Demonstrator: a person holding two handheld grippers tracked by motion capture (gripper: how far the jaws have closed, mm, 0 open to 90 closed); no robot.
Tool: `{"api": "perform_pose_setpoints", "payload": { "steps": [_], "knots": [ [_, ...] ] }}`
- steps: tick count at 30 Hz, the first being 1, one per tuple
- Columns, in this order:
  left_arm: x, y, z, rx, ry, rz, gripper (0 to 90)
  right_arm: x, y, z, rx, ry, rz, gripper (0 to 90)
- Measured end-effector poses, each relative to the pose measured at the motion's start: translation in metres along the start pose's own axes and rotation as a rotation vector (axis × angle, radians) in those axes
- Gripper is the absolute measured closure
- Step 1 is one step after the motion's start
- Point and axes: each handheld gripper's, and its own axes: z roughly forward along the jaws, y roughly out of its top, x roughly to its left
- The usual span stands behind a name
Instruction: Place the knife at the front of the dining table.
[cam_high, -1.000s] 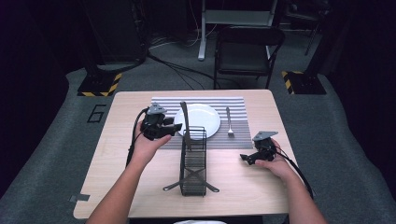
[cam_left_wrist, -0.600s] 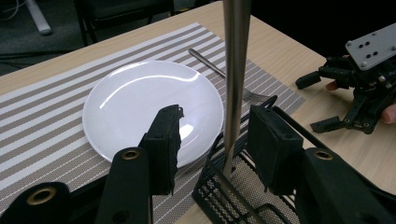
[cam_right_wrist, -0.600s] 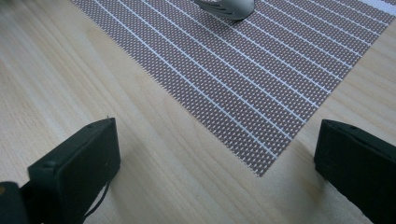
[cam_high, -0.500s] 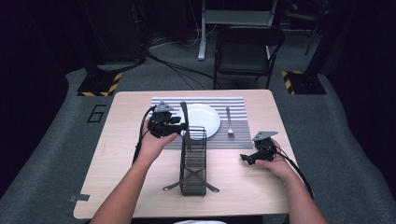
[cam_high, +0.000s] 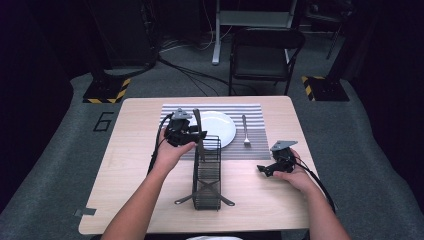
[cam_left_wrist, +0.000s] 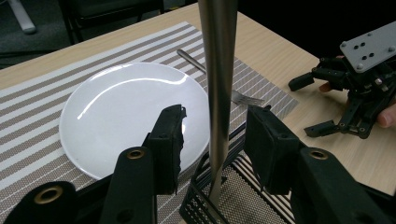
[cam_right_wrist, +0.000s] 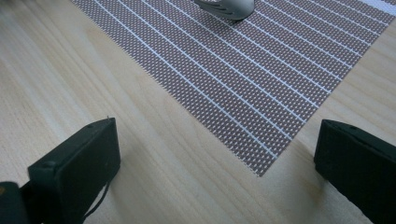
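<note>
Nearest the person, a black wire rack (cam_high: 206, 172) stands on the desk (cam_high: 125, 165). A metal utensil (cam_left_wrist: 217, 70) stands upright in its far end, handle up, its lower end hidden in the mesh. The left hand-held gripper (cam_left_wrist: 212, 140) brackets the handle, jaws parted on either side with a gap to each pad, gripping nothing. Judged thin, stiff, light and smooth, the utensil would be best pinched across the flat of its handle, above the rack rim. The right hand-held gripper (cam_high: 267, 169) rests wide open and empty on bare wood by the corner of the striped mat (cam_high: 252, 142). Farther off lie a white plate (cam_left_wrist: 126, 107) and a fork (cam_high: 245, 131)
</note>
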Motion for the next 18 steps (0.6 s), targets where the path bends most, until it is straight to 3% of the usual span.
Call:
{"api": "perform_pose_setpoints", "payload": {
  "steps": [18],
  "knots": [
    [0.0010,-0.0003,0.0083,0.003,-0.033,0.002,69.1,0.0000,0.0000,0.0000,0.000,0.000,0.000,0.0]
  ]
}}
